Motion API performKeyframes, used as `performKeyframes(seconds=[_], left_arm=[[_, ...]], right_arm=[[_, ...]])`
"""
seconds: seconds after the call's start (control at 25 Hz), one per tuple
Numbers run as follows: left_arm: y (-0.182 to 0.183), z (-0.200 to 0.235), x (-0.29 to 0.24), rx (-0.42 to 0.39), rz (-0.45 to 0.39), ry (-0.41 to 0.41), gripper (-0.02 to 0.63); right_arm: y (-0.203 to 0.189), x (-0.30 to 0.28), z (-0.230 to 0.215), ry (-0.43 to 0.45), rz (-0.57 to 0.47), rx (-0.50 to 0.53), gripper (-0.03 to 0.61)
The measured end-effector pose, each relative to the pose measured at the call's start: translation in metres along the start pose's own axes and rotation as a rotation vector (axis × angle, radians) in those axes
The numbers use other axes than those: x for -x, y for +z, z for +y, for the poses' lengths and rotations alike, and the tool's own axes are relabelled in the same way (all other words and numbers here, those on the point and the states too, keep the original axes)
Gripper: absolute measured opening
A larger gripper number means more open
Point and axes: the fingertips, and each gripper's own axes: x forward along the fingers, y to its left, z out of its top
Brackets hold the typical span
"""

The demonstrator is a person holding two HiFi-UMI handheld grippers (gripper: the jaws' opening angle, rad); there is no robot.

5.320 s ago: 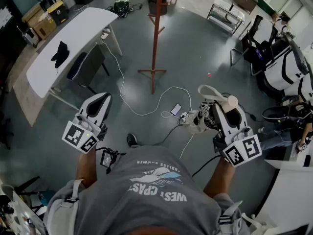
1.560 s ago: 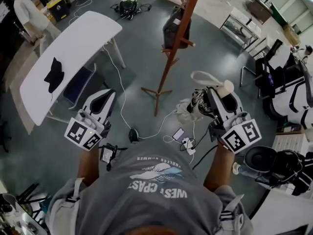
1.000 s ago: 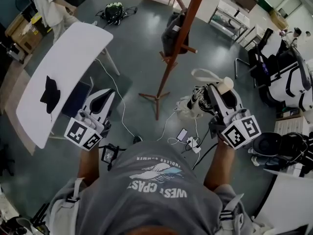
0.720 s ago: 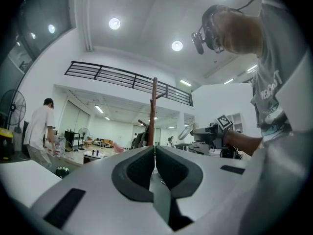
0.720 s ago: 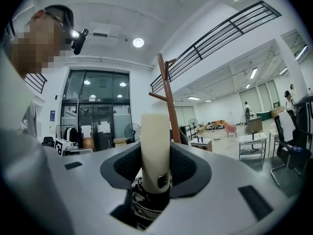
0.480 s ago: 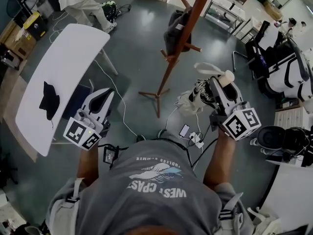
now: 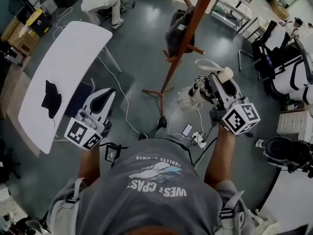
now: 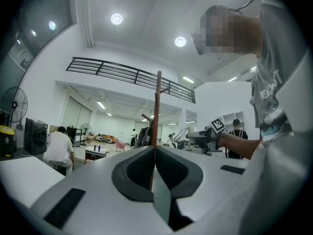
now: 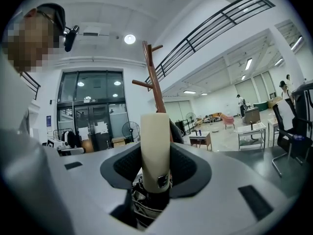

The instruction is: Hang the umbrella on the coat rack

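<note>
Head view: both arms reach forward; right gripper (image 7: 218,81) clamps the umbrella (image 7: 198,95) near the coat rack (image 7: 184,37), left gripper (image 7: 104,95) closed, empty.

T-shirt (image 7: 157,179) print — "WEST COAST"

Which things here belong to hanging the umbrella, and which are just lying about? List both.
For the job:
- umbrella, held by its cream handle in the right gripper
- coat rack

Lying about:
- white table with black cloth
- phone and power strip
- dark bag already on the rack
- left gripper, shut and empty
</note>
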Motion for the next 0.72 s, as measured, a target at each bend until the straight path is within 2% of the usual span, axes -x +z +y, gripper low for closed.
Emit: performKeyframes(seconds=[0.72], left_arm=[[-0.008, 0.018, -0.041, 0.015, 0.042, 0.024, 0.018]], right_arm=[[-0.034, -0.053, -0.058, -0.020, 0.099, -0.061, 0.176]])
